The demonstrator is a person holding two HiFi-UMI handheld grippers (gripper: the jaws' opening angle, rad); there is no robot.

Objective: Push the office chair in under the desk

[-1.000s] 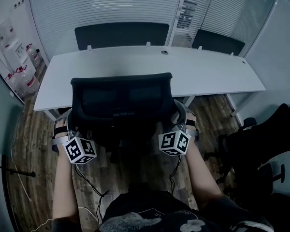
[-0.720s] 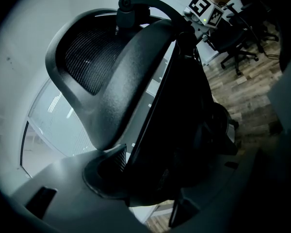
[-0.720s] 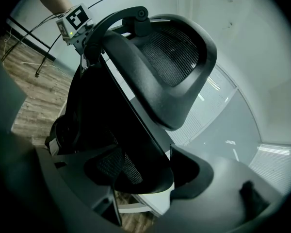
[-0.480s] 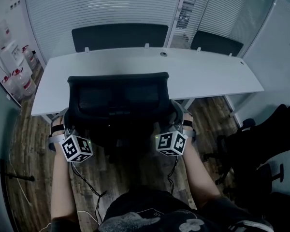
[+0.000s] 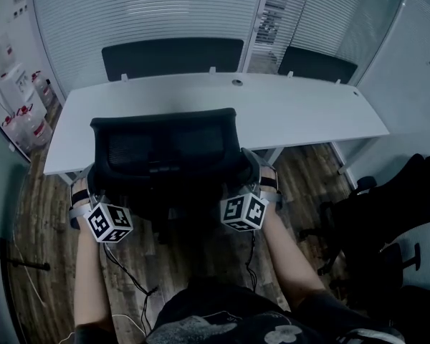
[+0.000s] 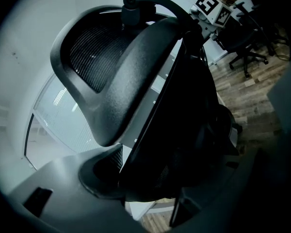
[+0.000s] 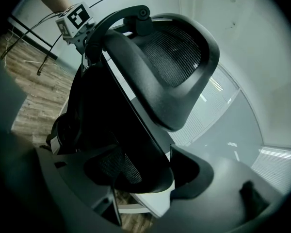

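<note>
The black mesh-back office chair [image 5: 165, 153] stands in front of the white desk [image 5: 294, 113], its backrest top overlapping the desk's front edge. My left gripper [image 5: 92, 192] holds the backrest's left edge, and my right gripper [image 5: 252, 185] holds its right edge. In the left gripper view the backrest [image 6: 131, 81] fills the frame and its edge sits between the jaws of the left gripper [image 6: 145, 188], which are opening slightly. In the right gripper view the backrest edge [image 7: 169, 57] lies gripped between the jaws of the right gripper [image 7: 150, 178].
Two dark chairs [image 5: 172, 56] [image 5: 317, 64] stand behind the desk against a glass wall with blinds. Another black chair [image 5: 387, 213] is at the right. Water bottles [image 5: 25, 124] stand at the left. Cables [image 5: 129, 278] trail over the wooden floor.
The chair has rolled a little forward toward the desk, with both grippers moving along on its backrest edges.
</note>
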